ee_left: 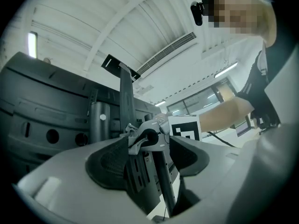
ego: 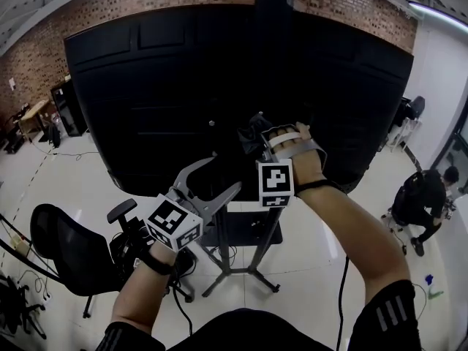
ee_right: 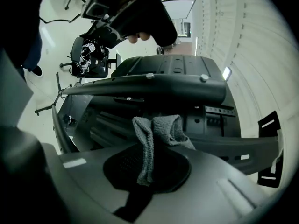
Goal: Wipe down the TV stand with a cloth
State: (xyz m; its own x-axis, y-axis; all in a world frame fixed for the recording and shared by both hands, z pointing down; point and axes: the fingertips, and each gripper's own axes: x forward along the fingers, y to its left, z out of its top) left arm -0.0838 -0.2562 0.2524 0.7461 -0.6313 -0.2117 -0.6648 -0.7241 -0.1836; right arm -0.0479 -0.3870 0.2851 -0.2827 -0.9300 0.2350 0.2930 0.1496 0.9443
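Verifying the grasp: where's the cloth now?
Centre of the right gripper view: the cloth is pinched in the right gripper's shut jaws, close to the back of the TV.

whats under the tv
The stand's post and splayed legs on the pale floor. Its join to the TV is covered by the left gripper and right gripper.

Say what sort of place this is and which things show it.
Probably an office or studio workspace: a brick wall, an office chair on a glossy floor, and a large TV on a stand.
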